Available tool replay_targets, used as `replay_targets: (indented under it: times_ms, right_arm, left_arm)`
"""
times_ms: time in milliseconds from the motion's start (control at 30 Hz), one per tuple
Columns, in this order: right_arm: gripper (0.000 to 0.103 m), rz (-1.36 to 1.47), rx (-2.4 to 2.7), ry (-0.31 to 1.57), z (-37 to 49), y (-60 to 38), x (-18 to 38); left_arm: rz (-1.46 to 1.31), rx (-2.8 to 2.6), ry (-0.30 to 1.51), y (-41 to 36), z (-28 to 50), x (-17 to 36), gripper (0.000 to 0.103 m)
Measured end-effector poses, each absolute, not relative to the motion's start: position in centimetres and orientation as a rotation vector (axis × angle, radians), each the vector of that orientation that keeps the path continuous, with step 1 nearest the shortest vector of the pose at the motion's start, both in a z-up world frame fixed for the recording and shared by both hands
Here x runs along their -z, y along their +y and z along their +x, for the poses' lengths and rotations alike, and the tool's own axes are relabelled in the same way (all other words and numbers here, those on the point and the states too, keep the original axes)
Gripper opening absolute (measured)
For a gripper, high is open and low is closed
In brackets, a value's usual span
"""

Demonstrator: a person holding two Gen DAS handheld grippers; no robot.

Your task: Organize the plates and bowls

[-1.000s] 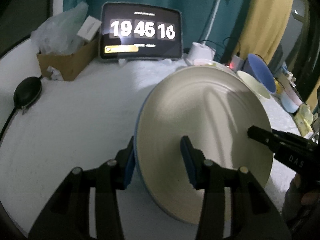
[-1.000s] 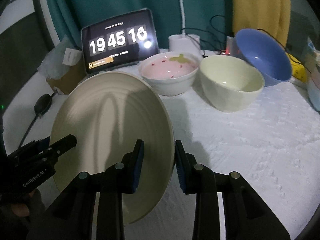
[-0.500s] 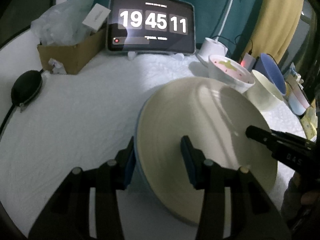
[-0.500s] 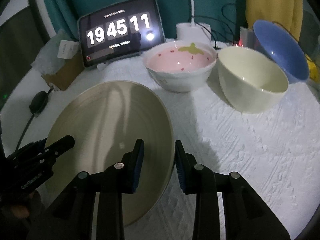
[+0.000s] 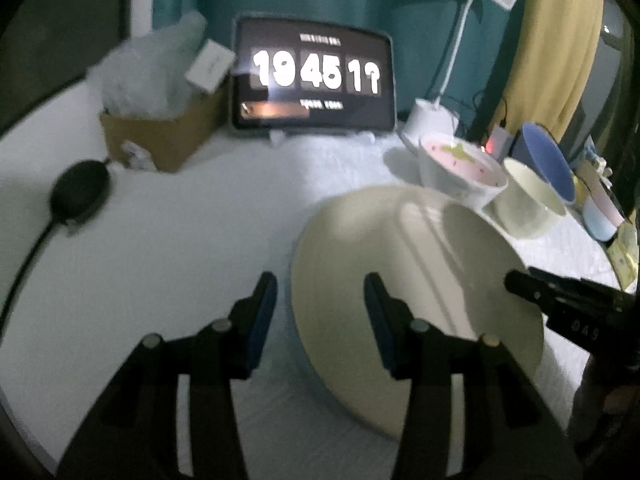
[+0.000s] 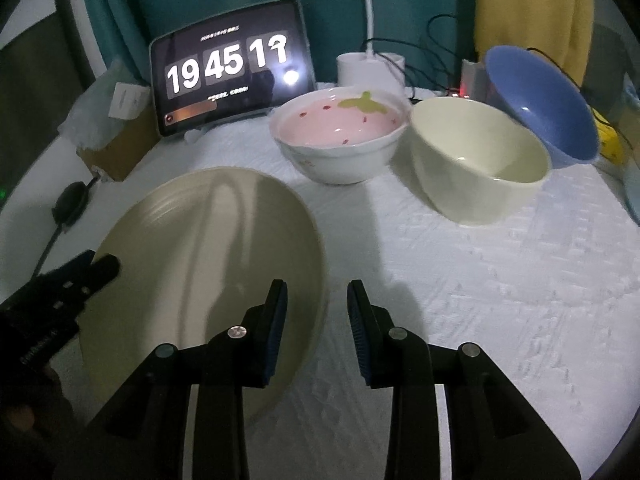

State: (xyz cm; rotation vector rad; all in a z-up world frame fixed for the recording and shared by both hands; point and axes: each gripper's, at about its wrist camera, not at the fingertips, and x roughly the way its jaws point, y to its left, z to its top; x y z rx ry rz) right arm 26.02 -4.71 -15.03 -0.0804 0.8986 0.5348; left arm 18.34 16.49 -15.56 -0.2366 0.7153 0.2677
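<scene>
L gripper: my fingers spread, straddling plate rim.
R gripper: fingers apart, astride the opposite rim.
Room: bare desk to R.

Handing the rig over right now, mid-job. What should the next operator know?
Left claw: open, fingers straddling the left rim of the cream plate.
Right claw: open, straddling the plate's right rim. Neither visibly pinches it.
The plate lies low over the white cloth. Behind it, to the right, are the pink bowl, the cream bowl and the tilted blue bowl, all unstacked.
Done: nothing stacked yet.
Left: settle the plate, then probably nest the bowls.
</scene>
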Motion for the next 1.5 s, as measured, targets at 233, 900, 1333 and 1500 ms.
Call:
replay_targets:
  times_ms: [233, 900, 1333, 1500]
  right_arm:
    - [0.033, -0.053, -0.520, 0.868, 25.0, -7.2, 13.7]
    - [0.033, 0.050, -0.433, 0.797, 24.9, -16.9, 11.3]
    - [0.033, 0.091, -0.393, 0.746, 26.5, -22.6, 10.0]
    - [0.033, 0.093, -0.371, 0.723, 27.8, -24.7, 9.3]
  left_arm:
    - [-0.220, -0.260, 0.656, 14.9, 17.3, 13.6, 0.048]
    - [-0.134, -0.019, 0.651, 4.2, 19.8, 10.8, 0.048]
    - [-0.087, 0.076, 0.640, -2.2, 22.6, 8.9, 0.049]
    - [-0.071, 0.094, 0.626, -3.8, 24.5, 8.1, 0.049]
